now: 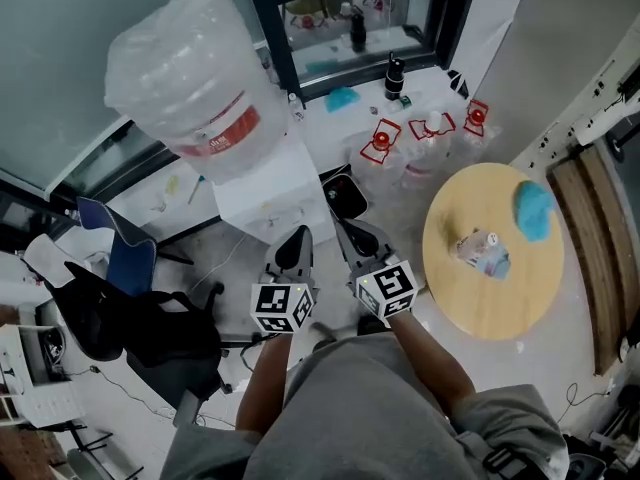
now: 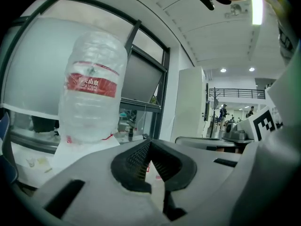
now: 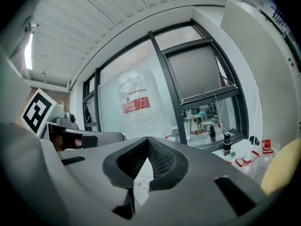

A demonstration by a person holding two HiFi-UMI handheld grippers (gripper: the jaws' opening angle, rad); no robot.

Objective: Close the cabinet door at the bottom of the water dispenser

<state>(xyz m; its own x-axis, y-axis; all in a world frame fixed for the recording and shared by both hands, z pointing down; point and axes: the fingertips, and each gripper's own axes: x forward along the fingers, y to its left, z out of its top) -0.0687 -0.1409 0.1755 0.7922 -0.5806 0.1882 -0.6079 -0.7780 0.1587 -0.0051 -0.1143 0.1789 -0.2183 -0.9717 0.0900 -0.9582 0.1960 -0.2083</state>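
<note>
The white water dispenser [image 1: 262, 190] stands ahead of me with a big clear bottle [image 1: 195, 83] with a red label upside down on top. Its bottom cabinet door does not show in any view. My left gripper [image 1: 294, 248] and right gripper [image 1: 361, 240] hang side by side in front of the dispenser, both shut with nothing between the jaws. In the left gripper view the bottle [image 2: 93, 93] rises behind the left gripper [image 2: 149, 144]. In the right gripper view the bottle [image 3: 140, 102] stands beyond the right gripper [image 3: 148, 140].
A round wooden table [image 1: 470, 288] at the right carries a blue cloth [image 1: 533, 210] and a small bottle [image 1: 482, 252]. Several empty jugs with red handles [image 1: 381, 140] stand by the window. A black office chair [image 1: 120, 323] and a blue chair [image 1: 118, 253] are at the left.
</note>
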